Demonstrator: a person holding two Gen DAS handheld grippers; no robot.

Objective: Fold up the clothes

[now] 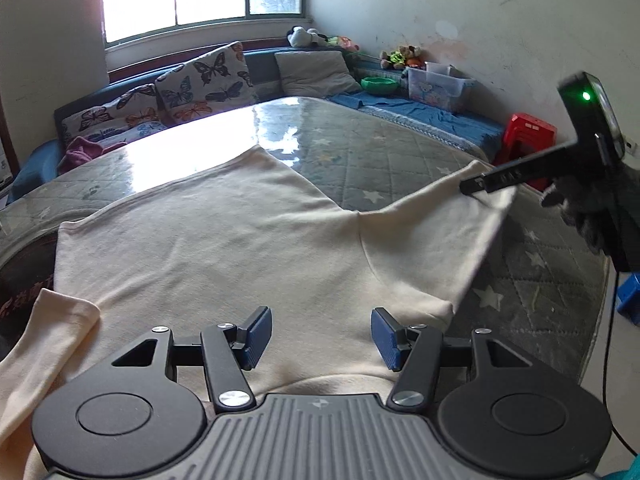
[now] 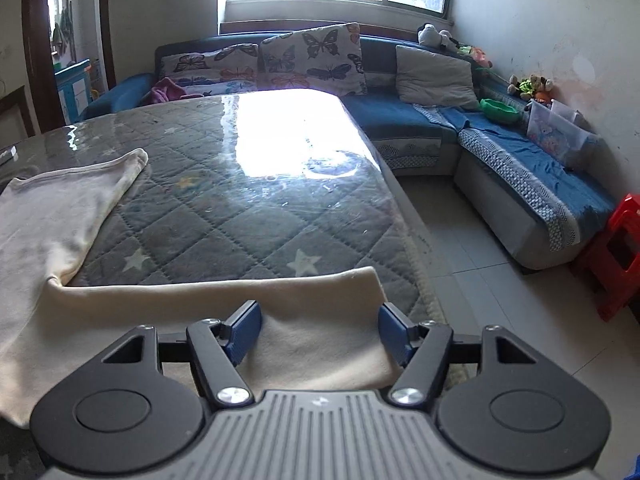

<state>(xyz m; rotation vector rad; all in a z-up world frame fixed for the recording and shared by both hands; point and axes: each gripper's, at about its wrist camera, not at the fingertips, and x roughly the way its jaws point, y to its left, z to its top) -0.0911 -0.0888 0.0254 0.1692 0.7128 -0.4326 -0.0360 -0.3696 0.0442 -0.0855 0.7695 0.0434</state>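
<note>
A cream long-sleeved shirt [image 1: 224,240] lies spread flat on the quilted table. My left gripper [image 1: 321,336] is open and hovers over the shirt's near part, empty. My right gripper [image 2: 320,334] is open over the end of the shirt's right sleeve [image 2: 320,312], which reaches toward the table's right edge. In the left wrist view the right gripper [image 1: 472,186] appears at the far end of that sleeve [image 1: 440,232]. The shirt's body [image 2: 48,220] shows at the left of the right wrist view. Another sleeve [image 1: 36,344] hangs off the near left.
The table [image 2: 248,208] has a grey star-quilted cover under glossy plastic. A blue corner sofa [image 2: 512,172] with butterfly cushions [image 2: 312,60] runs behind and right. A red stool [image 2: 616,256] stands on the tiled floor at right. A clear storage box [image 1: 436,84] sits on the sofa.
</note>
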